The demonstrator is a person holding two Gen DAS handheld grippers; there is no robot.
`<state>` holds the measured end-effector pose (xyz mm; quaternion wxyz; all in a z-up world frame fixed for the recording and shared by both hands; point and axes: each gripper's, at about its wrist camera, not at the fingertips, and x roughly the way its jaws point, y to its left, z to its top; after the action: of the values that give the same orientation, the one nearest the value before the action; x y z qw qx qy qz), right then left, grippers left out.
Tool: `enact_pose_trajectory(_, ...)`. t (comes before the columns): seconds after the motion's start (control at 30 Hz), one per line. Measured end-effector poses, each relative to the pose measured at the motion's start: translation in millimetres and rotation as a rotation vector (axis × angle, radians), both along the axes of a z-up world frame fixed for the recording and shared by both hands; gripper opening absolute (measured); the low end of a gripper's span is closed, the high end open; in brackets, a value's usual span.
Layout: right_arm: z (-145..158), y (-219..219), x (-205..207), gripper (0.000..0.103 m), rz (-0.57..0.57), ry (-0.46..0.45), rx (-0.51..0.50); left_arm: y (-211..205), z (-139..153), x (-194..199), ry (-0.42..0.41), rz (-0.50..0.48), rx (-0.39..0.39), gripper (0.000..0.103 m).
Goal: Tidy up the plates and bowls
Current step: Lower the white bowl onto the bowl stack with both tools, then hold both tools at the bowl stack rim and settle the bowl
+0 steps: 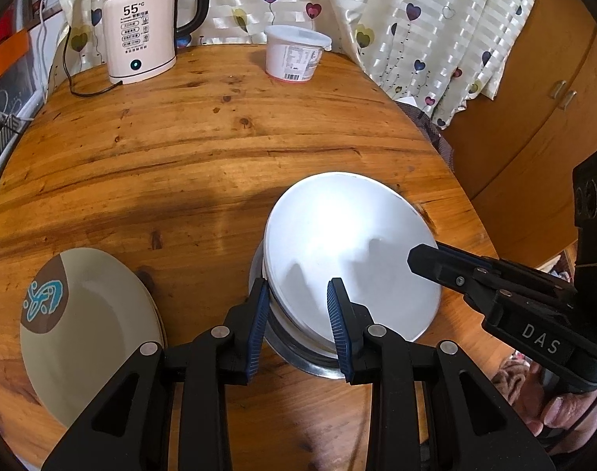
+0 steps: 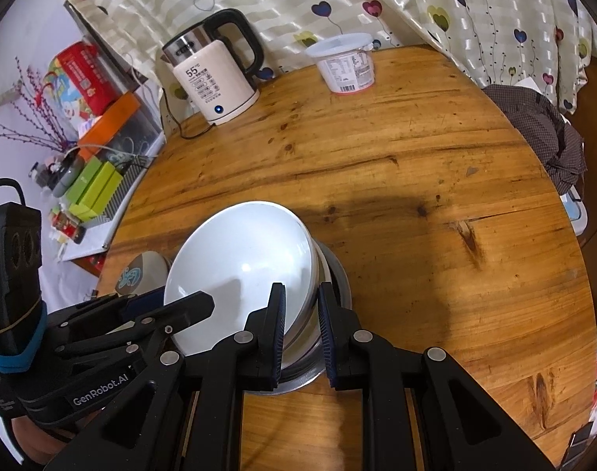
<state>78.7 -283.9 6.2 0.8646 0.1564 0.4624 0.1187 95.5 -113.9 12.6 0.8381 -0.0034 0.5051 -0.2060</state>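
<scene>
At the worktop's [image 1: 220, 149] near edge, both claws pinch a tilted white plate [image 1: 349, 251] over a steel bowl [image 1: 298, 357]: left claw [image 1: 298, 325] part-open, right claw [image 2: 301, 333] narrower. Uneven release could send it sliding off.

Before me, stacked bowls [image 1: 349, 251] sit on the table [image 1: 204, 149]; a plate [image 1: 90, 333] lies left; kettle [image 1: 141, 27] and tub [image 1: 294, 53] stand behind.
</scene>
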Motion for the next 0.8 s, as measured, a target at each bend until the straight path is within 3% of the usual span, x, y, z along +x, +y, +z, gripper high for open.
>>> enact_pose_trajectory(0.37, -2.0, 0.0, -3.7, 0.017, -0.001, 0.001, -0.013, -9.5, -1.9, -5.2, -0.049, -0.025, 0.043, 0.043)
enact_pose_trajectory(0.8, 2.6, 3.2, -4.3, 0.017, 0.014, -0.036, -0.053, -0.9, -0.5, -6.1, -0.084, 0.009, -0.039, 0.043)
